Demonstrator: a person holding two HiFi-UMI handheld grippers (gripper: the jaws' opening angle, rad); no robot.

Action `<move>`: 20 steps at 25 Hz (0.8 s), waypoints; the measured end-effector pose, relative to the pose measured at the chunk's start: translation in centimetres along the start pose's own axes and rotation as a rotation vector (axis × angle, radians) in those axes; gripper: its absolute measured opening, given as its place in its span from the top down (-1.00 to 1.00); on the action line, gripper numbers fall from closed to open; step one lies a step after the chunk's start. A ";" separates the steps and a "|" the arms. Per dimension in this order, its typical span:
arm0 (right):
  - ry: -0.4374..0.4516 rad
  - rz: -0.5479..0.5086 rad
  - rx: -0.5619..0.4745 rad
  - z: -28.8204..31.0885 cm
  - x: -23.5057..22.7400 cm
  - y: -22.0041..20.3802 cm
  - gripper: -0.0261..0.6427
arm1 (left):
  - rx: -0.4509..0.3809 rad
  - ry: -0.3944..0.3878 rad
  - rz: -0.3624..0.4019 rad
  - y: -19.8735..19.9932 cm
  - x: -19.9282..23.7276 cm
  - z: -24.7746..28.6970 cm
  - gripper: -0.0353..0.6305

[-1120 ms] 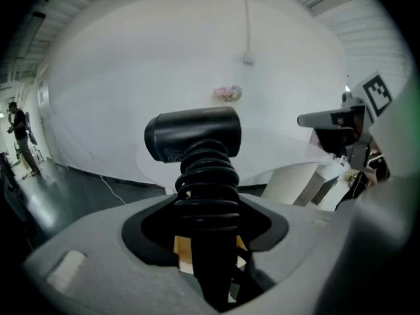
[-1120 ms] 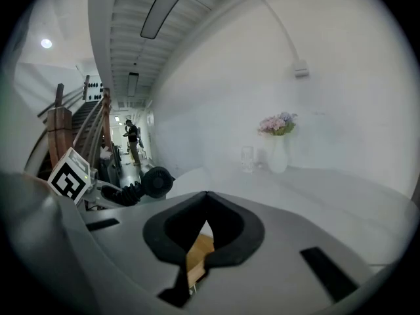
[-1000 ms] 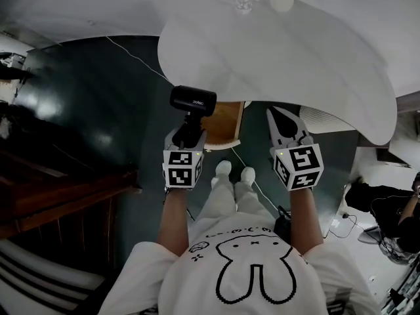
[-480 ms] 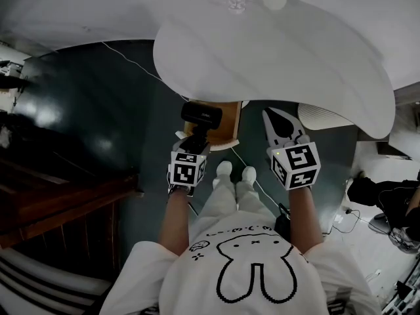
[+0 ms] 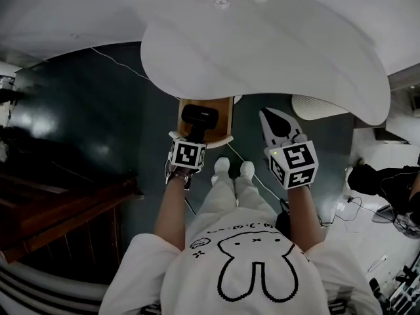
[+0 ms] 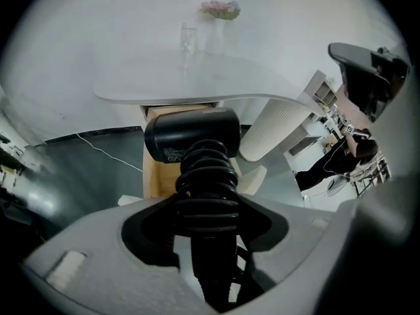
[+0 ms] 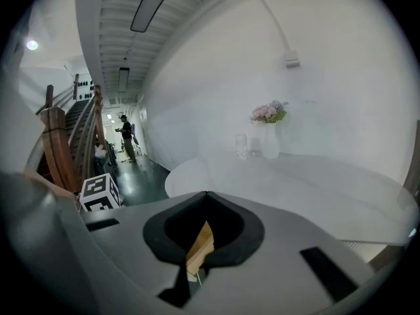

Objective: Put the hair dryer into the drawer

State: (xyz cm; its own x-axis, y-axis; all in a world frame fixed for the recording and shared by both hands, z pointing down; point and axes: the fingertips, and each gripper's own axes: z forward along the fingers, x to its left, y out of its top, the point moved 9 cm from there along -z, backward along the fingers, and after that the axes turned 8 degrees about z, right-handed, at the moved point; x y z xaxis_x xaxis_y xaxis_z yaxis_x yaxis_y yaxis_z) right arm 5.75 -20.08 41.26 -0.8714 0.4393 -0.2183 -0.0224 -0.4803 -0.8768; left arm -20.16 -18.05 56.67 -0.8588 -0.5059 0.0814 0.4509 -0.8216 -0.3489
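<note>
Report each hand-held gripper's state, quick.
Left hand-held gripper: closed on the hair dryer.
Right hand-held gripper: closed, holding nothing.

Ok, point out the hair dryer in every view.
Head view: hair dryer just left of centre, held by the left gripper, overlapping the wooden drawer.
Left gripper view: dead centre, its ribbed handle clamped between the jaws.
Right gripper view: not in it.
Shared landmark: the white table.
</note>
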 end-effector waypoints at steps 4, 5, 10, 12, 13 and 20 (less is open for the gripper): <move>-0.012 0.000 0.006 -0.3 0.0 -0.2 0.92 | 0.067 -0.017 0.046 1.2 0.3 1.3 0.15; -0.015 0.000 0.007 -0.4 0.0 -0.2 0.92 | 0.085 -0.020 0.061 1.5 0.4 1.7 0.15; -0.033 0.001 0.021 -0.6 -0.2 -0.7 0.92 | 0.149 -0.031 0.119 3.1 0.5 3.6 0.15; -0.039 0.002 0.028 -0.8 -0.2 -0.9 0.92 | 0.169 -0.015 0.127 3.7 0.7 4.2 0.15; -0.042 0.003 0.031 -0.9 -0.2 -1.0 0.92 | 0.177 -0.003 0.129 3.9 0.9 4.4 0.15; -0.051 0.012 0.050 -1.2 0.1 -1.9 0.92 | 0.225 0.058 0.199 5.2 1.3 6.5 0.15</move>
State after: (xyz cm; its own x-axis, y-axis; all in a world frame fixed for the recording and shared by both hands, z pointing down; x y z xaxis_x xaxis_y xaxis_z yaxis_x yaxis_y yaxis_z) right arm 6.33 -18.21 42.36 -0.8954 0.3947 -0.2060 -0.0346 -0.5230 -0.8516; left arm -17.39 -24.70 60.98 -0.7579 -0.6519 -0.0232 0.6484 -0.7489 -0.1370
